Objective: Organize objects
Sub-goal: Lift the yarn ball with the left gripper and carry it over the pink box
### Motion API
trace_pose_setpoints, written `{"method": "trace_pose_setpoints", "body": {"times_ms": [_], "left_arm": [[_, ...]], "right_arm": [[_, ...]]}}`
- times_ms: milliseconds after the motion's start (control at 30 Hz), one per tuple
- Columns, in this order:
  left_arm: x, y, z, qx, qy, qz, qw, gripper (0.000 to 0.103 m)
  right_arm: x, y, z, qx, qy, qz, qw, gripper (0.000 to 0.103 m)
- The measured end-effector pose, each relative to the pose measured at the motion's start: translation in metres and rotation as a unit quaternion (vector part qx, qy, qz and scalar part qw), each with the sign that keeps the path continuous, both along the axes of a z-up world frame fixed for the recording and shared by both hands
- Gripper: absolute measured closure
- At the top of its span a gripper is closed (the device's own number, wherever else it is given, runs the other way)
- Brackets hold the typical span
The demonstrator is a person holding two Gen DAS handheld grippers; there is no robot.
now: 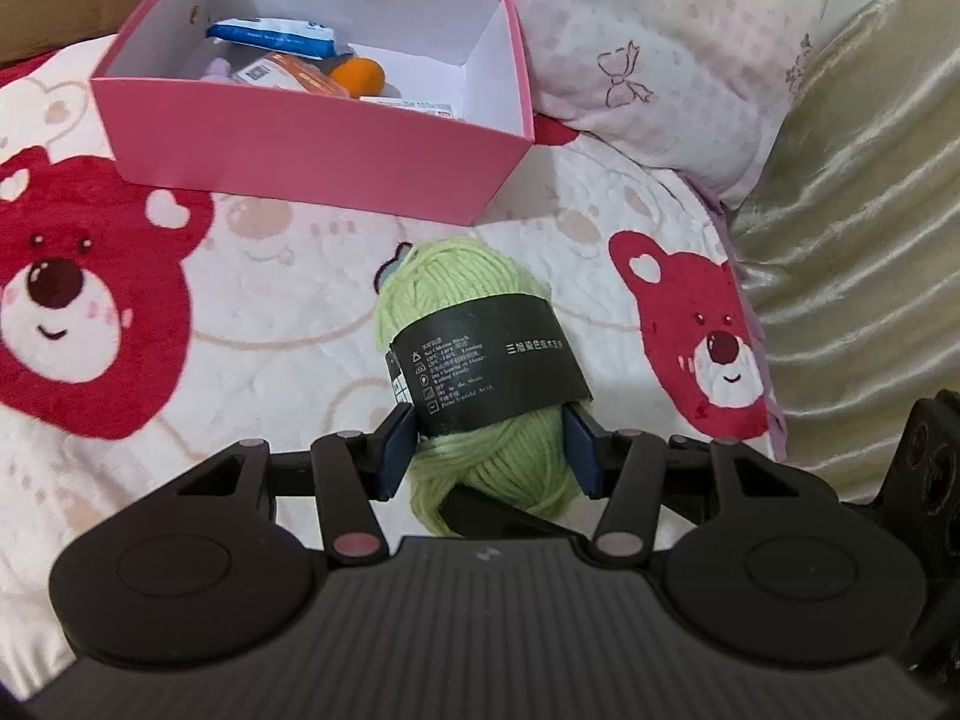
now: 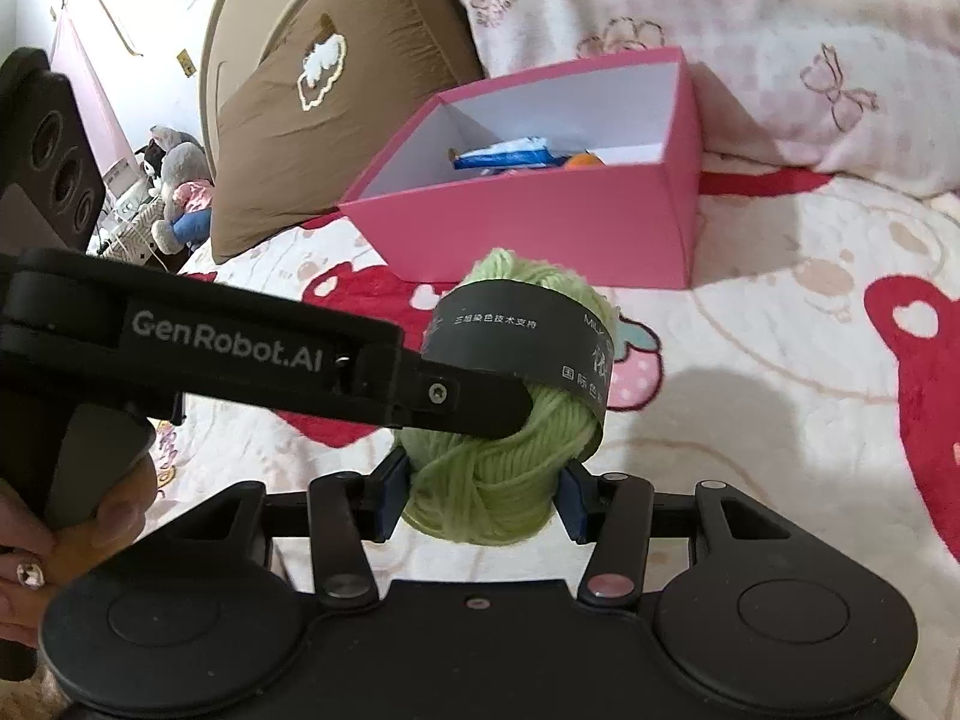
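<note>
A light green yarn ball with a black paper band is held above the bear-print blanket. My left gripper is shut on its lower end, blue pads on both sides. My right gripper is also shut on the same ball from the other side. The left gripper's black finger reaches across the ball in the right wrist view. A pink open box stands beyond the ball, with a blue packet, an orange object and other items inside.
Pink patterned pillow lies right of the box. A gold satin cushion is at the far right. A brown pillow leans left of the box, and plush toys sit beyond the bed edge.
</note>
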State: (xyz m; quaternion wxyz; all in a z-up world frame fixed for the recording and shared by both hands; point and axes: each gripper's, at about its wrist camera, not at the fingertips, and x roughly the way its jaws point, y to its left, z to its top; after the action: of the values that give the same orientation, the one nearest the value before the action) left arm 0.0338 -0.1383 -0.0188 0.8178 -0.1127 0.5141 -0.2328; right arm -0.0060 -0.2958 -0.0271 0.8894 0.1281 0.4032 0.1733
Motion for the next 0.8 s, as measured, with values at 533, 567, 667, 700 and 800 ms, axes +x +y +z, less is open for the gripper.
{"method": "trace_pose_setpoints", "body": {"times_ms": [533, 567, 667, 700, 800], "left_arm": [[0.004, 0.034, 0.063, -0.017, -0.018, -0.005, 0.9997, 0.051], [0.004, 0.035, 0.066, -0.018, -0.019, -0.005, 0.9996, 0.051], [0.005, 0.039, 0.073, -0.022, -0.02, -0.001, 0.9996, 0.051], [0.005, 0.041, 0.074, -0.024, -0.022, 0.003, 0.9995, 0.051], [0.003, 0.046, 0.076, -0.04, -0.027, 0.019, 0.9986, 0.051]], "right_arm": [[-0.001, 0.033, 0.065, -0.013, -0.02, 0.0, 1.0, 0.047], [-0.001, 0.034, 0.067, -0.012, -0.02, -0.001, 1.0, 0.047], [0.001, 0.038, 0.076, -0.018, -0.025, -0.002, 1.0, 0.047], [0.002, 0.04, 0.079, -0.024, -0.028, 0.0, 0.999, 0.047], [0.007, 0.047, 0.087, -0.059, -0.037, 0.024, 0.997, 0.047]]}}
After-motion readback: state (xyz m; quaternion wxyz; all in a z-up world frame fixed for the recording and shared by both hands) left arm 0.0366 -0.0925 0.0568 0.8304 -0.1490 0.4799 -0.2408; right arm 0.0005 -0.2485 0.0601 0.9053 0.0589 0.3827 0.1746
